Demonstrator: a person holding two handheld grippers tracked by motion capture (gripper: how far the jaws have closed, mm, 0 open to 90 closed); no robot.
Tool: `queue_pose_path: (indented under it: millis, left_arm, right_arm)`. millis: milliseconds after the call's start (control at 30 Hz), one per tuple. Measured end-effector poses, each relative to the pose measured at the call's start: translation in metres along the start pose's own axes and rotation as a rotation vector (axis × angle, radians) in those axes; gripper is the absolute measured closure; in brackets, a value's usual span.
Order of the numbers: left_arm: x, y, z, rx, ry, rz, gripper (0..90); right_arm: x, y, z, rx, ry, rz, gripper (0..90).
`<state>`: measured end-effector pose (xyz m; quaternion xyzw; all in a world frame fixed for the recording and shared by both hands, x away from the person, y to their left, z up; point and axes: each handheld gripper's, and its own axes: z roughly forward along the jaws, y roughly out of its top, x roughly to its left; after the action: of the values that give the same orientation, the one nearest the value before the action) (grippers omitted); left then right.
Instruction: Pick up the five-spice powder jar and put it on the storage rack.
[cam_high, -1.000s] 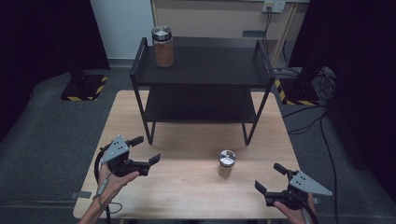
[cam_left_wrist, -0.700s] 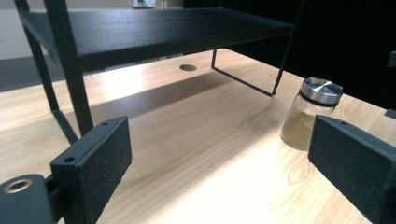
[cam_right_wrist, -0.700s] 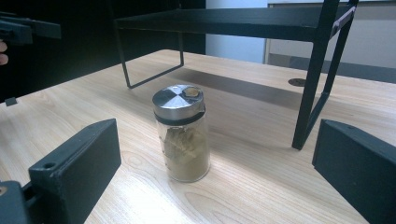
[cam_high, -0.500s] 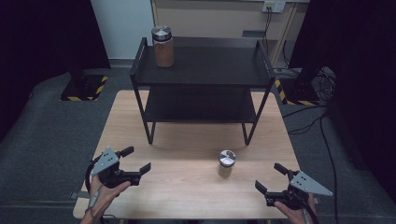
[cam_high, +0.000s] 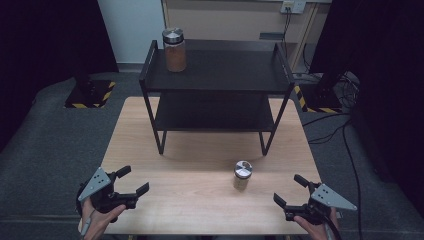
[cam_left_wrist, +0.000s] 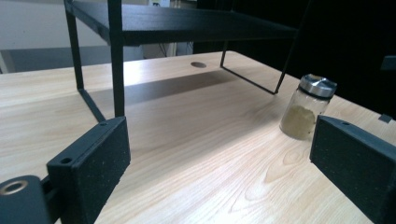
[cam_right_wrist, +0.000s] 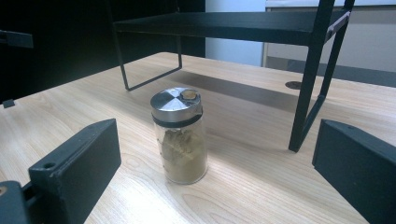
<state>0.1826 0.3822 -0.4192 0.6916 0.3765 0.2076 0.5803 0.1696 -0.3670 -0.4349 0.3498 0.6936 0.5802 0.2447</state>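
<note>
A small glass spice jar (cam_high: 242, 175) with a silver lid and tan powder stands upright on the wooden table (cam_high: 200, 150), in front of the black two-tier shelf (cam_high: 215, 85). A larger jar (cam_high: 174, 49) of orange-brown powder sits on the shelf's top tier at its left. My left gripper (cam_high: 133, 181) hovers at the table's front left corner, open and holding nothing; the small jar (cam_left_wrist: 308, 107) is far off to its right. Near the front right corner my right gripper (cam_high: 290, 190) is open and points at the small jar (cam_right_wrist: 180, 135), which stands a short way ahead of its jaws.
The shelf's legs (cam_right_wrist: 310, 88) stand just behind the small jar. A cable hole (cam_left_wrist: 198, 64) is in the tabletop under the shelf. Dark floor and cables (cam_high: 330, 125) surround the table.
My left gripper has drawn back toward the front left corner of the table and lower. The right gripper and both jars have stayed put.
</note>
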Motion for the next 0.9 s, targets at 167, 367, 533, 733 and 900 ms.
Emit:
queue_pose_path:
  millis: [167, 367, 533, 733, 900]
  left_arm:
    - [-0.0007, -0.0022, -0.0007, -0.007, -0.002, 0.013, 3.7]
    - [-0.0031, 0.0011, 0.0029, 0.037, -0.001, 0.031, 3.9]
    - [-0.0015, -0.0004, 0.0014, 0.040, 0.011, -0.012, 3.6]
    - [-0.0053, 0.0000, 0.0000, 0.082, 0.030, -0.017, 3.4]
    - [-0.0016, -0.0024, -0.0011, 0.057, 0.017, -0.042, 3.0]
  right_arm:
    - [0.0002, 0.0000, 0.0000, 0.000, -0.001, 0.000, 1.5]
    - [0.0001, -0.0003, -0.0001, -0.003, -0.003, 0.000, 1.4]
    - [0.0007, -0.0004, -0.0008, -0.008, -0.005, -0.004, 1.5]
    - [0.0007, -0.0003, -0.0006, -0.009, -0.007, -0.004, 1.4]
    - [0.0004, -0.0009, -0.0011, -0.016, -0.007, -0.003, 1.4]
